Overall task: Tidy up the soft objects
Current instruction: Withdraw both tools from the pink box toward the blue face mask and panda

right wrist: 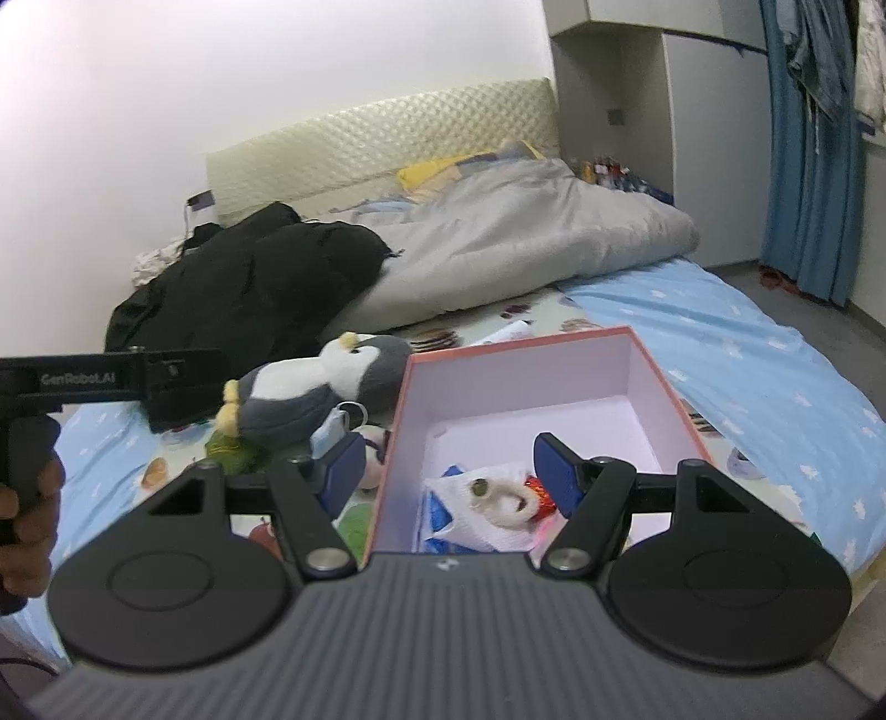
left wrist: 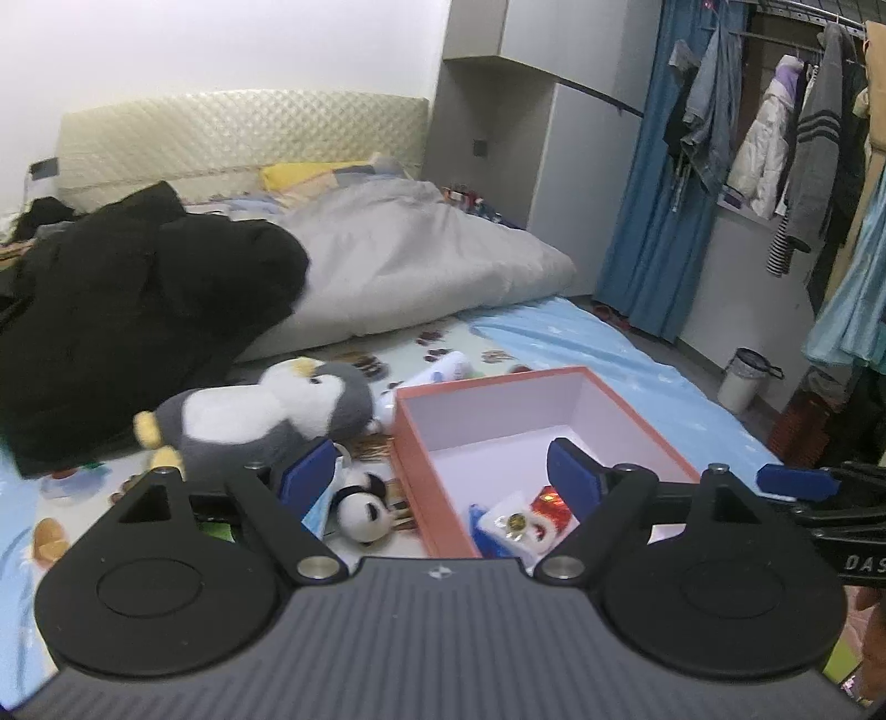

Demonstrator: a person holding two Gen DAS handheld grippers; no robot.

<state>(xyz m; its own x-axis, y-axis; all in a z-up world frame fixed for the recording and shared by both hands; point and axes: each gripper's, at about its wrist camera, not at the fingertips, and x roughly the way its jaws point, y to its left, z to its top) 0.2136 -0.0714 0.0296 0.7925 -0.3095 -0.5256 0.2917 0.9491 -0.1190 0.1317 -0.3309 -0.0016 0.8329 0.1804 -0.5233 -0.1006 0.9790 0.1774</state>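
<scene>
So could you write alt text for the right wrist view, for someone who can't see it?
An open pink box sits on a bed, holding a white soft toy beside something red. The open, empty right tongs hover in front of it. A plush penguin lies left of the box, with a black coat and grey duvet behind.

place: home bedroom | bed with padded headboard, grey duvet, yellow pillow | black coat dumped on the bed | clothes on an open rail beside a blue curtain | grey wardrobe | bin on the floor
</scene>
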